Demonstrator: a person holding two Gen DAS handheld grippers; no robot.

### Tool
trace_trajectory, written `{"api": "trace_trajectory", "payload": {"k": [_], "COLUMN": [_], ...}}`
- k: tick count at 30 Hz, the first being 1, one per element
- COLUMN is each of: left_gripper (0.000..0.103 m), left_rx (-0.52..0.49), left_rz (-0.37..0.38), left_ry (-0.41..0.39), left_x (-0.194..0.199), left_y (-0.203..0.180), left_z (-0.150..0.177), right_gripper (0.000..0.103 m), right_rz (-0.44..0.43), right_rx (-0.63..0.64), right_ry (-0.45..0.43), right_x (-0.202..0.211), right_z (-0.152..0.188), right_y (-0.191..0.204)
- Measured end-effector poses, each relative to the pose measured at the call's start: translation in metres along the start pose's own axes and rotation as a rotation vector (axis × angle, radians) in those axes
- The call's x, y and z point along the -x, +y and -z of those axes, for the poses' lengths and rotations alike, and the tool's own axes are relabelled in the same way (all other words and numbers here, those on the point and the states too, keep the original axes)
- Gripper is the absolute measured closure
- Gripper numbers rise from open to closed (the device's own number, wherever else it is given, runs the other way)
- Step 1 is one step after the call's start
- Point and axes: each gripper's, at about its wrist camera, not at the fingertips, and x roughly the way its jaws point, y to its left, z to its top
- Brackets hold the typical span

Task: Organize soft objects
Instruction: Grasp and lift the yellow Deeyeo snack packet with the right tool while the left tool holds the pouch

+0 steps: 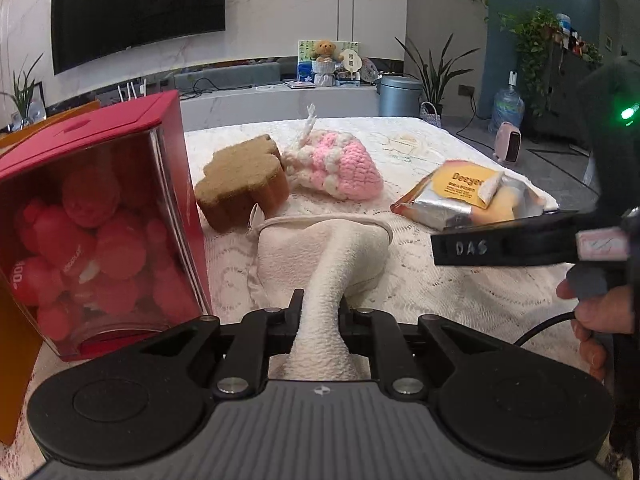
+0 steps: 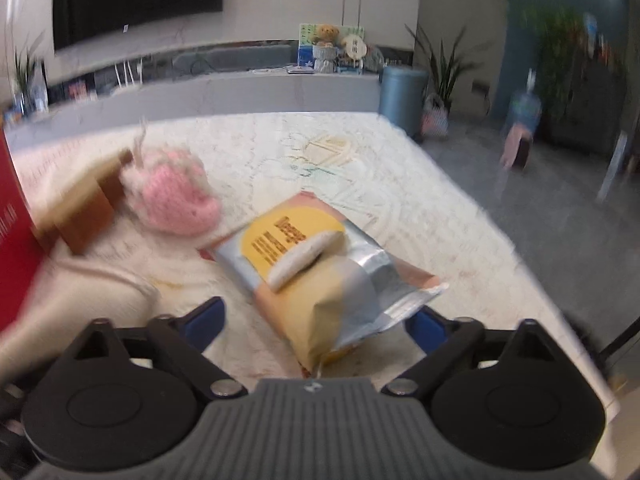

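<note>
Pinching a bunched fold of the cream pouch, the left gripper showed what the blurred right view missed. That view showed the right gripper spread around the foil snack bag. A sponge, pink crochet strawberry and red box crowded the tablecloth.

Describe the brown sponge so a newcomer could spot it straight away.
Start at the big red box on the left of the lace-covered table. The sponge lies just right of it, beside the pink knitted pouch. It is the only brown, lobed, flower-shaped block there.
</note>
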Motion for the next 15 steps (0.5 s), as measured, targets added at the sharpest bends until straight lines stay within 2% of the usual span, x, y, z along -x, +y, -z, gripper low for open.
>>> {"api": "trace_trajectory", "payload": {"k": [4, 7, 10, 13, 15], "left_gripper": [0.088, 0.088, 0.088, 0.088, 0.088], "left_rx": [-0.029, -0.023, -0.025, -0.025, -0.011], "left_rz": [-0.013, -0.012, -0.011, -0.011, -0.002], "left_ry": [-0.007, -0.006, -0.007, -0.011, -0.016], "left_x": [0.0, 0.0, 0.0, 0.0, 0.001], "left_y": [-0.004, -0.003, -0.002, -0.002, 0.001], "left_z": [0.002, 0.001, 0.002, 0.003, 0.004], "right_gripper": [0.027, 0.061, 0.065, 0.066, 0.068], "right_rz": [0.013, -0.042, -0.146, -0.298, -0.325], "right_rx": [0.119, 0.132, 0.12, 0.098, 0.069], "right_ry": [-0.047, -0.015, 0.039, 0.105, 0.175], "right_x": [0.002, 0.005, 0.013, 0.025, 0.033], "right_z": [0.003, -0.002, -0.007, -0.005, -0.005], "right_y": [0.012, 0.011, 0.004, -0.005, -0.007]}}
